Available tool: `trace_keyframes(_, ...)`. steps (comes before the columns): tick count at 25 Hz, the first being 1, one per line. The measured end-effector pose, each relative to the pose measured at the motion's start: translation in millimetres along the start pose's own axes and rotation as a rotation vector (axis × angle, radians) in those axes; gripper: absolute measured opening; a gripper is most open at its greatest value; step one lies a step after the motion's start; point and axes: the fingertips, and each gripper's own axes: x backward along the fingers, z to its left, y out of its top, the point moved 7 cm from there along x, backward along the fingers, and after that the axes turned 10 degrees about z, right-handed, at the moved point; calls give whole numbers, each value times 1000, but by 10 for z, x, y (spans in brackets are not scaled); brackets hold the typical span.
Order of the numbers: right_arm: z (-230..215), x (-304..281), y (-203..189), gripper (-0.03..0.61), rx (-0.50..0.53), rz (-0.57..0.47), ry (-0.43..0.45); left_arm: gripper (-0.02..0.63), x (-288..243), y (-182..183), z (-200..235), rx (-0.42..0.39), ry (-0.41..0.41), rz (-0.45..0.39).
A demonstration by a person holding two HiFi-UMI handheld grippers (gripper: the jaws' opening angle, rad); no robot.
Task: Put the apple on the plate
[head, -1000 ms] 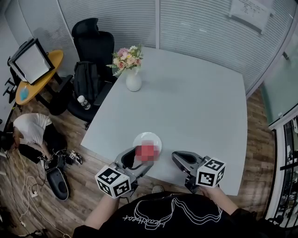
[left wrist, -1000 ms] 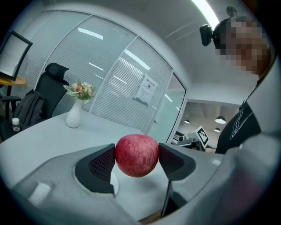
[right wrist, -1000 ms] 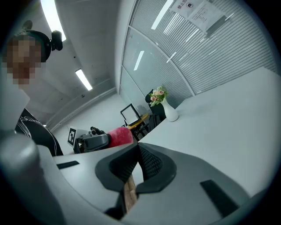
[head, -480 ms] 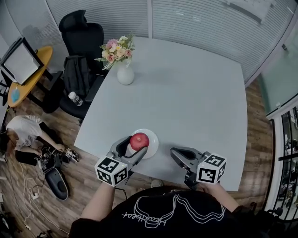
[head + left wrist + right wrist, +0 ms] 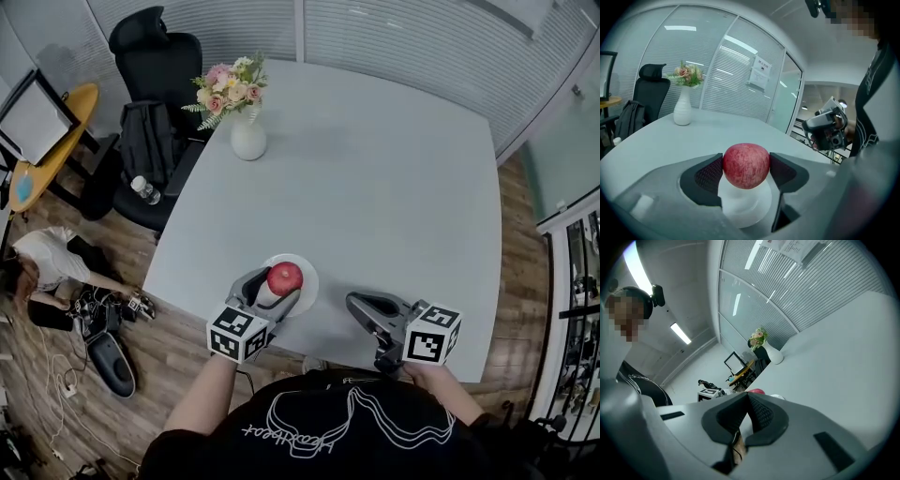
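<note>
A red apple (image 5: 285, 277) (image 5: 746, 165) is gripped between the pads of my left gripper (image 5: 279, 287) (image 5: 746, 169), which is shut on it. It hangs right over a small white plate (image 5: 307, 277) (image 5: 742, 207) near the front edge of the grey table (image 5: 375, 187). I cannot tell whether the apple touches the plate. My right gripper (image 5: 360, 307) (image 5: 747, 400) rests to the right of the plate, shut with nothing in it. In the right gripper view the apple (image 5: 757, 391) peeks out past its jaws.
A white vase of flowers (image 5: 247, 134) (image 5: 683, 110) stands at the table's far left. Beyond the left edge are a black office chair (image 5: 150, 56), a yellow side table (image 5: 42, 150) and a person crouching on the floor (image 5: 42, 258) among cables.
My left gripper has carried the apple a little forward, over the middle of the plate, and swung more upright. The right gripper has hardly moved.
</note>
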Motion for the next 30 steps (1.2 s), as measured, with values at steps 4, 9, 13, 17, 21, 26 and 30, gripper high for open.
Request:
trace_keyframes(4,-7,-37,-20,8,-7,15,2,305,-115,-75,37,-26,18,36)
trace_keyframes(9,-40,-21,-6,8,-20,2,8,305,-201,-140,62,-34,18,56)
trace_keyframes(13,-82,-20,-22,8,-33,3,-3,305,-256,-172,62,-57,26,75)
trace_keyframes(17,-94,-7,-70,8,-49,4,-4,305,-296,-240,41,-85,38,95)
trace_keyframes(21,-123,36,-105,8,-64,3,-16,305,-336,-300,29,-87,41,107)
trace_keyframes(26,-129,119,-149,8,-87,-15,-11,305,-326,-345,13,-90,44,100)
trace_keyframes(30,-113,134,-176,8,-69,-1,-22,305,-311,-400,23,-100,52,104)
